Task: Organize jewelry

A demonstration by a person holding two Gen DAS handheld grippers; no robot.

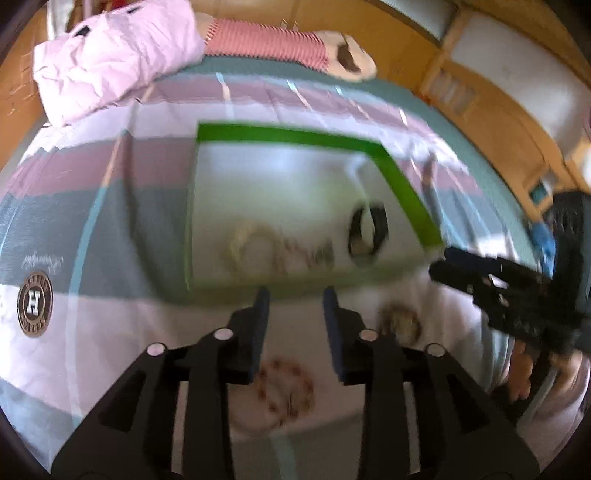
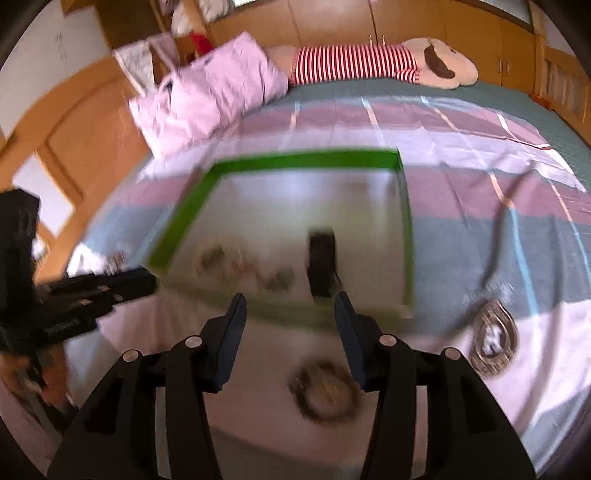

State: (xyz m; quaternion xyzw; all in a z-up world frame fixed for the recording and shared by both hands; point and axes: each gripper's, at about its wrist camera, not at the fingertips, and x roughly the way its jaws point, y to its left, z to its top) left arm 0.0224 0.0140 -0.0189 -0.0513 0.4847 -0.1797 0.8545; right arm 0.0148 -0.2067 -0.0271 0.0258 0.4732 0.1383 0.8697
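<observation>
A white tray with a green rim (image 1: 295, 136) (image 2: 306, 158) lies on the striped bedsheet. In it are a black bangle (image 1: 367, 232) (image 2: 321, 262) and a pale bracelet (image 1: 251, 240) (image 2: 218, 258), both blurred. On the sheet in front of the tray, a reddish bead bracelet (image 1: 286, 391) lies under my left gripper (image 1: 295, 299), which is open and holds nothing. A brown bracelet (image 1: 400, 321) (image 2: 325, 391) lies under my right gripper (image 2: 290, 301), also open with nothing between its pads. Each gripper shows at the side of the other's view: the right gripper (image 1: 443, 264) and the left gripper (image 2: 144, 282).
A folded pink quilt (image 1: 114, 55) (image 2: 210, 92) and a striped plush toy (image 1: 266, 40) (image 2: 369, 62) lie at the far end of the bed. A round printed badge (image 1: 35, 302) (image 2: 495, 339) marks the sheet. Wooden cabinets (image 2: 332, 18) stand behind.
</observation>
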